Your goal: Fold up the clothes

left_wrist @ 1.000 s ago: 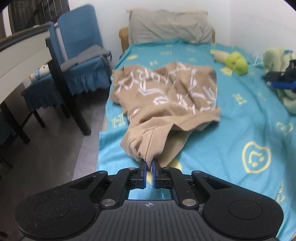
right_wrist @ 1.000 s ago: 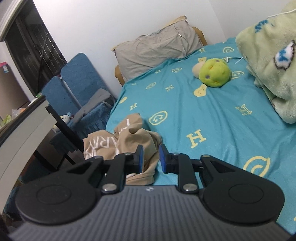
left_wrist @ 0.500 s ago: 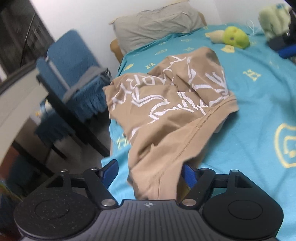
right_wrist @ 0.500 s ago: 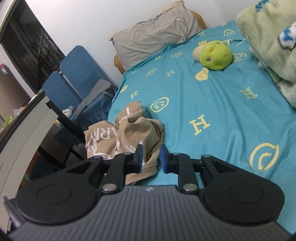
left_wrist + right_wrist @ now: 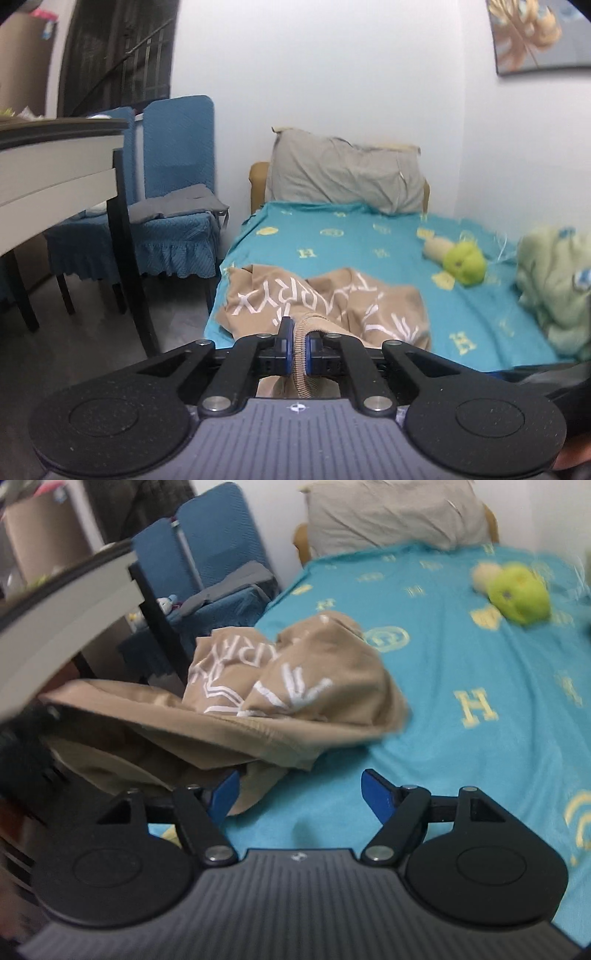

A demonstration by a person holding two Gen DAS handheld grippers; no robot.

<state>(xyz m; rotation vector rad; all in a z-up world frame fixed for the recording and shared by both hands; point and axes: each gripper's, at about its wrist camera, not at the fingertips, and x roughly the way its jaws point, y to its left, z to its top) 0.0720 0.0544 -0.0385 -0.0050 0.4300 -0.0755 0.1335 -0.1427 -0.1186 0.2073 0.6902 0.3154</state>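
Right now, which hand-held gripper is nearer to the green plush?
Right, as far as I can judge. The right hand-held gripper is open over the sheet, facing the plush. The left, shut on the shirt, sits back at the bed's edge.

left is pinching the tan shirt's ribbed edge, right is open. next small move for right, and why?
Probably ease the right gripper forward and left onto the tan shirt hem lying just ahead, then close. The left gripper already pinches the ribbed edge, while the right jaws stand wide open over the bed sheet, holding nothing. A second grip seems needed to spread the bunched shirt.
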